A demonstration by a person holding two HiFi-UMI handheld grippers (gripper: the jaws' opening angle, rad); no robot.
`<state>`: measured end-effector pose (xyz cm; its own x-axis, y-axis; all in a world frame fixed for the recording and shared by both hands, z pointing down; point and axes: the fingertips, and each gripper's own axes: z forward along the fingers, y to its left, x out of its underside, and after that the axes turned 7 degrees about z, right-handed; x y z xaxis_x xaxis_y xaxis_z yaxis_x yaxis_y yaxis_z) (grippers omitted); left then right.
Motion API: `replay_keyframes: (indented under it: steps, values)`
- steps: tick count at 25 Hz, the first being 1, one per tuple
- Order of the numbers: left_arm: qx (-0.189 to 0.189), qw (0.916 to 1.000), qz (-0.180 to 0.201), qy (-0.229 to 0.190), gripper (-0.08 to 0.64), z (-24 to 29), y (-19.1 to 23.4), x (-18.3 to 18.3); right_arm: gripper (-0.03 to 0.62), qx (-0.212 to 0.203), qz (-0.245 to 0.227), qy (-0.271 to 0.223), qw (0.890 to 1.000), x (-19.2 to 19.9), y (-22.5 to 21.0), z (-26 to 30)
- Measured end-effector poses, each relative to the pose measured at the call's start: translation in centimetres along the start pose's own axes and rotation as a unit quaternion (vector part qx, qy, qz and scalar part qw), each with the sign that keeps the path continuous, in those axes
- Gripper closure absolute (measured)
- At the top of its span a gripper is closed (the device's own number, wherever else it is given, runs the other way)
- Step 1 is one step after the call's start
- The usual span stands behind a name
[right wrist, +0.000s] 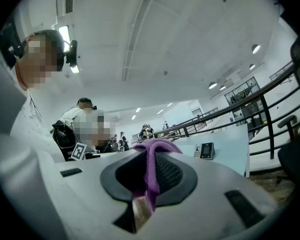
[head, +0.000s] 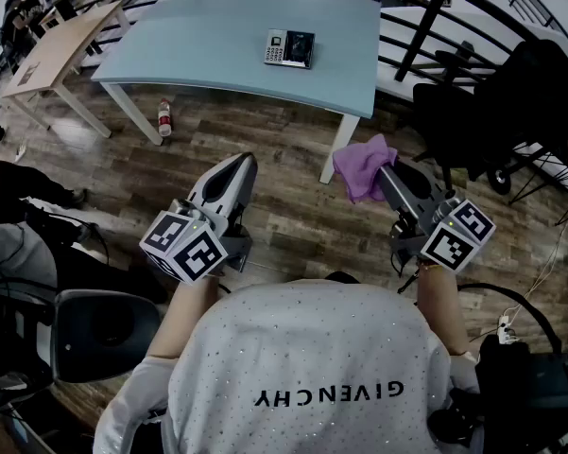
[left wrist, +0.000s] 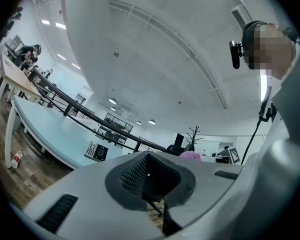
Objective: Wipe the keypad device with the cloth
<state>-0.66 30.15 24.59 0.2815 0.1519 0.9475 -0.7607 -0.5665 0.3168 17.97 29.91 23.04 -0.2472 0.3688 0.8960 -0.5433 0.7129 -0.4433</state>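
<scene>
Plain lilac-purple cloth (head: 364, 166). Far on the table (head: 217, 17), the keypad device (head: 289, 48): pale grey keys left, black screen right. Tabletop pale blue-green, legs white. Dark brown plank floor (head: 284, 149). Both left gripper (head: 238, 162) and right gripper (head: 386, 170): grey shells, black meshed pads (cubes black-and-white squares). Red-and-white bottle (head: 164, 117).

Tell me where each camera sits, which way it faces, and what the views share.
Head view: on the person's head, looking steeply down at the floor, table, keypad and both grippers; their shirt and forearms show.
Left gripper view: on the left gripper, looking along its shut, empty jaws toward the ceiling; their shoulder shows at right.
Right gripper view: on the right gripper, looking along jaws shut on the cloth; their shoulder shows at left.
Shared: all three show the keypad.
</scene>
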Motion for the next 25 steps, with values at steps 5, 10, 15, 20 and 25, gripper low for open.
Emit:
replay_keyframes:
  steps: [5,10,15,20,25]
  values:
    - [0.002,1.0,-0.001,0.0,0.56,0.4,0.4,0.1,0.546,0.002,-0.006,0.008,1.0,0.3,-0.4,0.8]
    - [-0.001,1.0,-0.006,0.006,0.56,1.0,1.7,0.5,0.546,0.005,-0.001,0.019,1.0,0.7,-1.4,2.2]
    - [-0.009,0.9999,-0.007,0.0,0.56,2.3,3.4,0.3,0.546,-0.002,-0.017,0.026,1.0,0.4,-2.5,4.2]
    - [-0.014,0.9999,-0.003,-0.005,0.56,4.7,5.3,-0.1,0.545,-0.004,-0.029,0.024,0.999,-1.0,-5.5,6.8]
    - [-0.031,0.9995,0.001,-0.011,0.56,8.7,8.6,-1.9,0.545,-0.028,-0.03,0.019,0.999,-4.4,-9.0,11.0]
